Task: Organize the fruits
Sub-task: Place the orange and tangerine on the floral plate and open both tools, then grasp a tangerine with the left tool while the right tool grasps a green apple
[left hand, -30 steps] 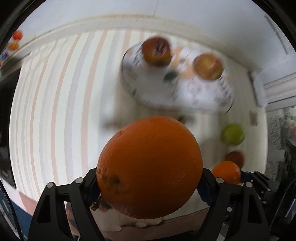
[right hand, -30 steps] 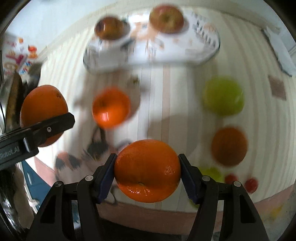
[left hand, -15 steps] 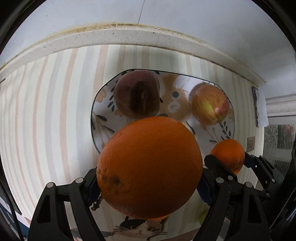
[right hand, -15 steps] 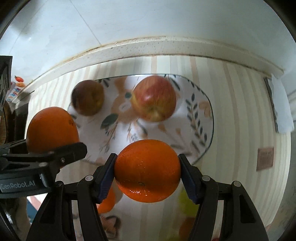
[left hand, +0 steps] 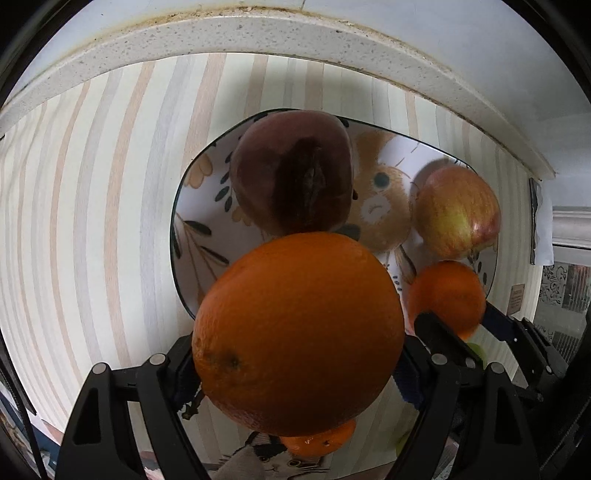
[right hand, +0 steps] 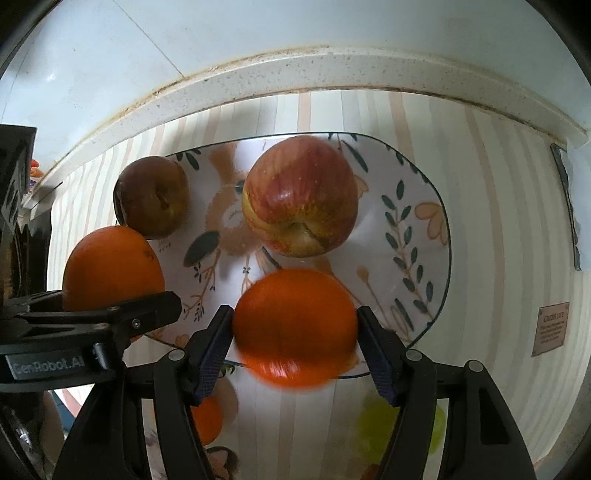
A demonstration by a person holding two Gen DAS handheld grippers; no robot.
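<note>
My left gripper [left hand: 295, 354] is shut on a large orange [left hand: 295, 332], held over the near left rim of a flowered plate [left hand: 178, 229]. A dark bruised apple [left hand: 291, 181] and a red-yellow apple [left hand: 458, 210] lie on the plate. In the right wrist view, my right gripper [right hand: 294, 325] is over the plate's [right hand: 424, 258] near edge. Its jaws are opening, and a smaller orange [right hand: 293, 325] between them is blurred as it slips down. The pads stand just off its sides. The large orange [right hand: 110, 266] and one left finger [right hand: 147, 314] show at the left.
A striped cloth [left hand: 92, 221] covers the counter up to a speckled white ledge [left hand: 295, 33] and the wall. Nearer than the plate lie another orange [right hand: 207, 421] and a green fruit [right hand: 380, 424]. A small brown tag [right hand: 550, 328] is on the cloth at the right.
Both grippers moved forward from the loose fruit to over the plate, then slowed. The right jaws widened, and the small orange now looks blurred and lower between them.
</note>
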